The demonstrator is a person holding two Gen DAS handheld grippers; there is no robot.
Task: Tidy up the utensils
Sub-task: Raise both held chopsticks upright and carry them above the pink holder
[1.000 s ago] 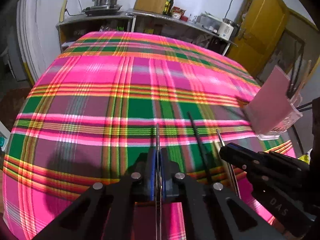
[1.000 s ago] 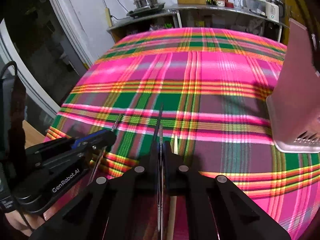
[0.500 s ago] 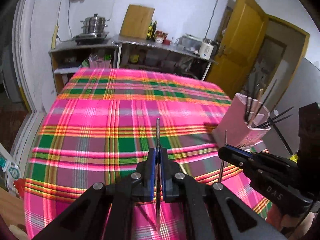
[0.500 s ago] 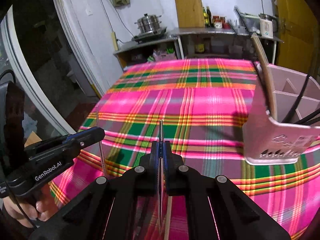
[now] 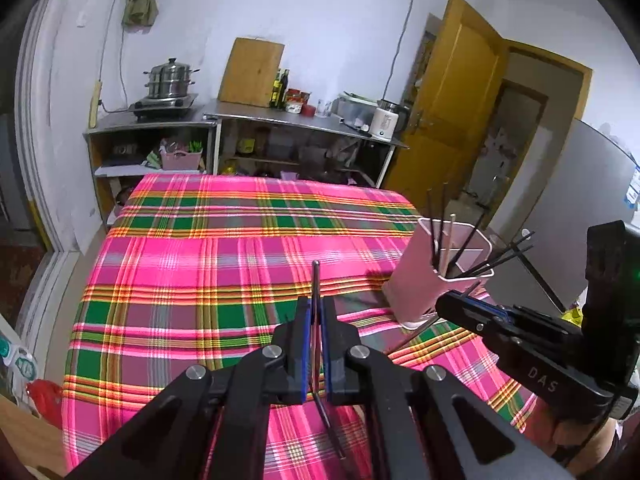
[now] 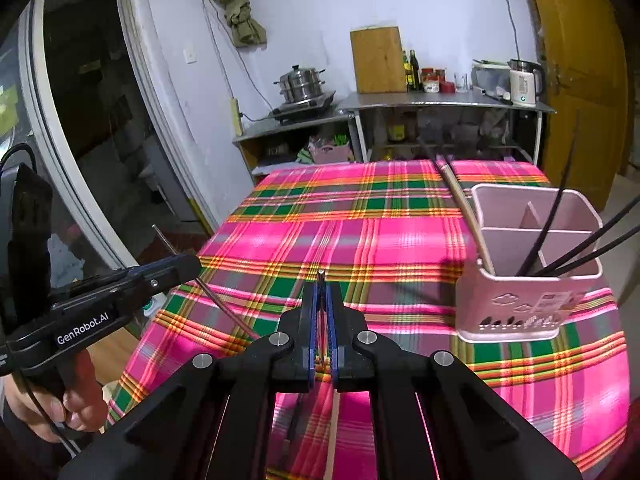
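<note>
Pinching a thin dark metal rod (image 5: 315, 280), the left gripper (image 5: 315, 312) is hovering above the pink-and-green plaid tablecloth (image 5: 200, 280). The right gripper (image 6: 321, 304) is clamping a slim pale chopstick (image 6: 320, 276) beside the pink divided plastic utensil holder (image 6: 520, 304), which is standing on the cloth holding several black chopsticks (image 6: 560, 248).

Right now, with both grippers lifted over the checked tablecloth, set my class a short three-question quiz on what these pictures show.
1. True or false: the left gripper is shut on a thin metal utensil.
2. Where do the black chopsticks stand? A) flat on the tablecloth B) in the pink holder C) on the metal shelf
3. Fill in: the right gripper is ____ on a thin stick.

Key: 1 true; 2 B; 3 shut.
</note>
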